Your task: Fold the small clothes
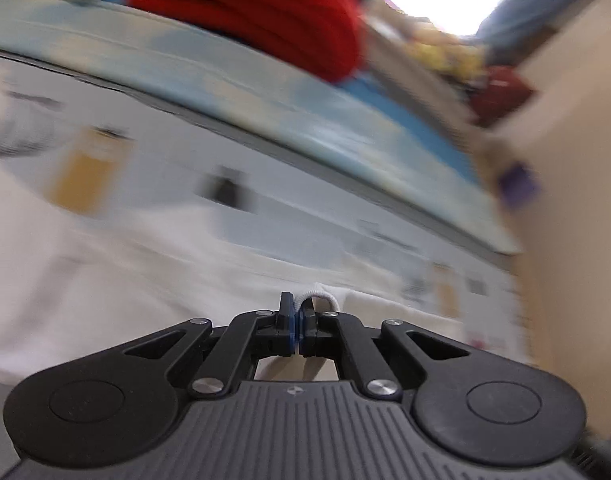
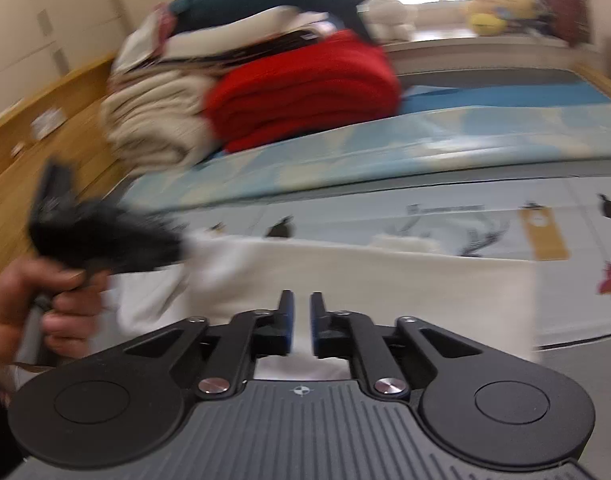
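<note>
White garment [image 2: 345, 276]: small cream/white cloth item, spread mostly flat on printed mat, approx. centre of right wrist view. Far edge ran straight, w/ a small raised bump near its right part. Ribbed white hem [image 1: 320, 297] was lifted at one pt. Left side bunched; detail blurred.

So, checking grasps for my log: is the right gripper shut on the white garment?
No: the right gripper is open, a clear gap between its blue-padded fingers, with the white garment lying flat beyond.
</note>
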Demonstrator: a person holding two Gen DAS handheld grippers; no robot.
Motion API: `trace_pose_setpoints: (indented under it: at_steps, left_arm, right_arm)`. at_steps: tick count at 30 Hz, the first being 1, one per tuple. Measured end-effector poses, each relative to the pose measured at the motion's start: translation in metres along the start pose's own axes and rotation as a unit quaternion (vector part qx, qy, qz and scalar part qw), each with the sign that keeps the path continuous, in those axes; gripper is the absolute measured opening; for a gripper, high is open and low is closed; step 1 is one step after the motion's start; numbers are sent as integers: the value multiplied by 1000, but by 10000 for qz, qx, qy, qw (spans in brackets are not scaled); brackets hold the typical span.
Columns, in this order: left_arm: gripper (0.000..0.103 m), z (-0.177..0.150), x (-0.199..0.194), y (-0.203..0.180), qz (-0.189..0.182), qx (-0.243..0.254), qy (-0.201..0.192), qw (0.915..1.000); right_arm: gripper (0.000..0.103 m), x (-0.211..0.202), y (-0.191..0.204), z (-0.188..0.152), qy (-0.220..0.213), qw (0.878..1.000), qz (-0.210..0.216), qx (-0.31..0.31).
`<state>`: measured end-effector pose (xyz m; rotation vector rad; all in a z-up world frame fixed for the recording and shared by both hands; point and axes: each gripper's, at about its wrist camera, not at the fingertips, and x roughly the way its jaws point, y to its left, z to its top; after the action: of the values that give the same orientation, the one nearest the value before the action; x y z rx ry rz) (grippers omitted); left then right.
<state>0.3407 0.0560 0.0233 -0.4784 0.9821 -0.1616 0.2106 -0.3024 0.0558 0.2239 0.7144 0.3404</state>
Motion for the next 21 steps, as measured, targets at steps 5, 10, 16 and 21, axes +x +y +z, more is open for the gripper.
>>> trace_pose_setpoints:
  at_steps: [5,10,16,21]
  left_arm:
    - [2,7,10,51,805,51,650,9946]
    - [12,12,-1,68,1538,216,406,9870]
    - [12,21,-10,70,1714,295,189,9846]
    - [13,20,-7,61,1611,491,252,9854]
  right_arm:
    - [25,11,-65,12,69,9924,-927,804]
    - [27,51,-100,6,739,9856,-1103,1047]
    - [40,87,-94,-11,1613,9787,-1125,583]
    - [40,89,-94,-25,2102,9730,-940,-153]
